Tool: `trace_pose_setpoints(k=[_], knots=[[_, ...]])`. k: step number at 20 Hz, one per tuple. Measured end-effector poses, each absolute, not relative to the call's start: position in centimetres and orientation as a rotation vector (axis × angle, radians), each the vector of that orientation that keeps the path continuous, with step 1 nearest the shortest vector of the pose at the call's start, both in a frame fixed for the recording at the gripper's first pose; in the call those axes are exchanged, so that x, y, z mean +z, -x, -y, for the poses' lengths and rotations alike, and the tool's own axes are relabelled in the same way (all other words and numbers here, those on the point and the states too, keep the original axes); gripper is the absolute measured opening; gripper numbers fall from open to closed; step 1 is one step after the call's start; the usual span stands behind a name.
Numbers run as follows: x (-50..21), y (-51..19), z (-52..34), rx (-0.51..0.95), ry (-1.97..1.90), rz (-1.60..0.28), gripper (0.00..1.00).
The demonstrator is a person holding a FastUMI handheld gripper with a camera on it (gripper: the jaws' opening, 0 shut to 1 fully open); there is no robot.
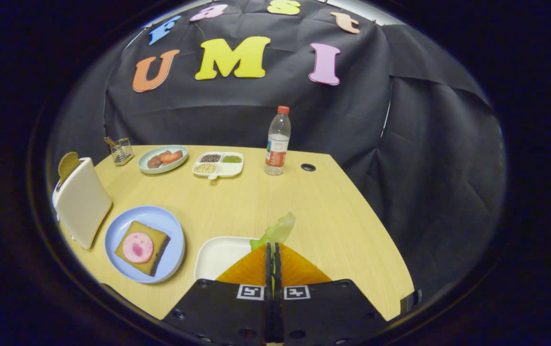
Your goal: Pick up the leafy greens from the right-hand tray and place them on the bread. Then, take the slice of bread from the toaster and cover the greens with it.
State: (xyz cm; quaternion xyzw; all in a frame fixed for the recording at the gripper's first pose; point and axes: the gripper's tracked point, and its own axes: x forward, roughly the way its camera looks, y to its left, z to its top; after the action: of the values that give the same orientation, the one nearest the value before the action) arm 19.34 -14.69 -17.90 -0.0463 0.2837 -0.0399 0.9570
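Observation:
My gripper (272, 246) is shut on the leafy greens (277, 229), a pale green leaf that sticks up past the fingertips. It hangs over the right side of the white tray (217, 257). To the left lies a blue plate (160, 226) with a slice of bread (155, 240) topped by a pink round of sausage (137, 247). Further left stands a white toaster (82, 204) with a second slice of bread (67, 165) poking out of its top.
At the back of the wooden table (333, 211) are a green plate of food (162, 158), a white divided dish of grains (218, 164), a water bottle (277, 142) and a small wire holder (121, 150). A cable hole (308, 167) sits right of the bottle.

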Motion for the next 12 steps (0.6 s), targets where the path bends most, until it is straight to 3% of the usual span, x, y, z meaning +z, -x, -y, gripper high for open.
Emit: trace_pose_setpoints(k=[12], knots=[[-13.1, -15.7, 2.2, 0.012, 0.168, -0.454, 0.0]])
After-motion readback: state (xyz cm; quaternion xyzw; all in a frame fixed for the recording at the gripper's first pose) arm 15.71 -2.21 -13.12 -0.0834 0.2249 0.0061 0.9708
